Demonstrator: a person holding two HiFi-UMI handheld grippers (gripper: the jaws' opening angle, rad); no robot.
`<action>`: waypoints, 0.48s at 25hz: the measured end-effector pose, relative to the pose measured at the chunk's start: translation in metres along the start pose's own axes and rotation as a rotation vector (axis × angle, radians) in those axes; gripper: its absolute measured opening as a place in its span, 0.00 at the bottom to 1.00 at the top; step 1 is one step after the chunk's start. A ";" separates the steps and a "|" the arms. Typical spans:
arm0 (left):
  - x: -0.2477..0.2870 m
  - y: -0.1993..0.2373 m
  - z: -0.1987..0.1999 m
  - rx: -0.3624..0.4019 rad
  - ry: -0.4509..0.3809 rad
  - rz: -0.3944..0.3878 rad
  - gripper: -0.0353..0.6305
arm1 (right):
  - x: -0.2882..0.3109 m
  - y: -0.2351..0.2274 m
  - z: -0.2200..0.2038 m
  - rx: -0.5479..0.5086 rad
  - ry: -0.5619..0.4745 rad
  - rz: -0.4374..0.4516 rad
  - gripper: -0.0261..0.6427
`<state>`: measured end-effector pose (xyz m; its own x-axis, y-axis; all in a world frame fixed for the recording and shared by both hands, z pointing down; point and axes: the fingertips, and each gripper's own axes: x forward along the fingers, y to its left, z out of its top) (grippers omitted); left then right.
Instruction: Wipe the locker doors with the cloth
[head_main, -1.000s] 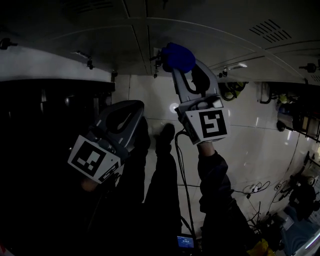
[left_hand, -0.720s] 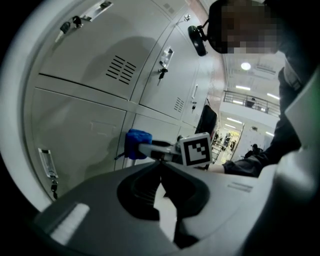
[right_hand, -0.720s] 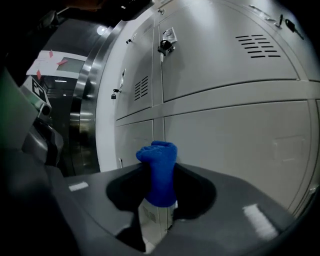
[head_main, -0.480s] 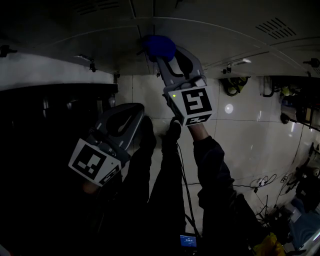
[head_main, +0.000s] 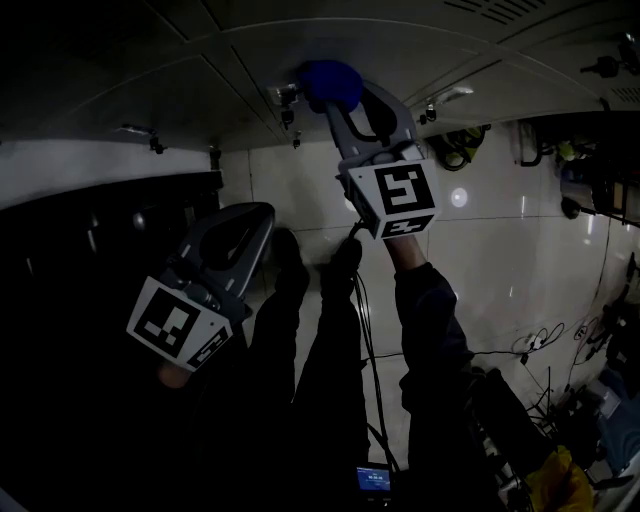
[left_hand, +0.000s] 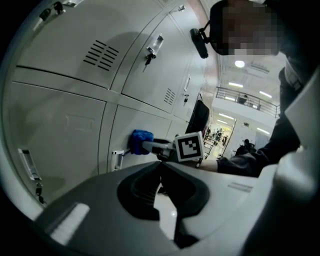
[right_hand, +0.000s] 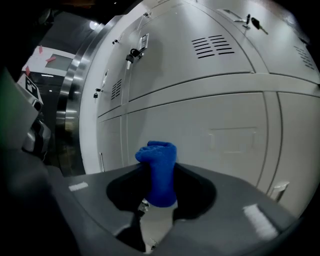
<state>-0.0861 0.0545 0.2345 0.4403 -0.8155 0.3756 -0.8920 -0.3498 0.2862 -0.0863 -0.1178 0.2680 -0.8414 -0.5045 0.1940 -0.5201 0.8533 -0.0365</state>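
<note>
A blue cloth (head_main: 330, 85) is bunched in my right gripper (head_main: 337, 98), which is shut on it and presses it against a grey locker door (head_main: 240, 60). In the right gripper view the cloth (right_hand: 159, 172) stands between the jaws, with a pale locker door (right_hand: 225, 125) right behind it. The left gripper view shows the cloth (left_hand: 141, 141) touching a lower door (left_hand: 70, 130), beside the right gripper's marker cube (left_hand: 189, 146). My left gripper (head_main: 258, 214) hangs lower and to the left, jaws shut, empty, away from the doors; its tips (left_hand: 162, 163) meet.
A keyed latch (head_main: 285, 97) sits just left of the cloth, and more latches and vent slots (right_hand: 212, 46) dot the other doors. A dark opening (head_main: 80, 260) lies left. The person's legs stand on the tiled floor (head_main: 500, 260); cables (head_main: 530, 340) and gear lie right.
The right gripper has slid the cloth along the locker door, up and a little left in the head view. The left gripper has stayed nearly still.
</note>
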 end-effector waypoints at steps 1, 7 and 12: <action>0.004 -0.003 -0.001 -0.001 0.004 -0.004 0.02 | -0.005 -0.010 -0.002 -0.001 0.004 -0.013 0.23; 0.027 -0.020 0.000 0.000 0.019 -0.031 0.02 | -0.035 -0.065 -0.011 0.008 0.018 -0.094 0.23; 0.043 -0.031 0.000 0.005 0.035 -0.048 0.02 | -0.060 -0.108 -0.021 0.061 0.019 -0.171 0.23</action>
<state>-0.0397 0.0303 0.2420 0.4859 -0.7810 0.3924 -0.8702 -0.3904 0.3004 0.0233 -0.1776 0.2808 -0.7374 -0.6381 0.2213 -0.6635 0.7458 -0.0603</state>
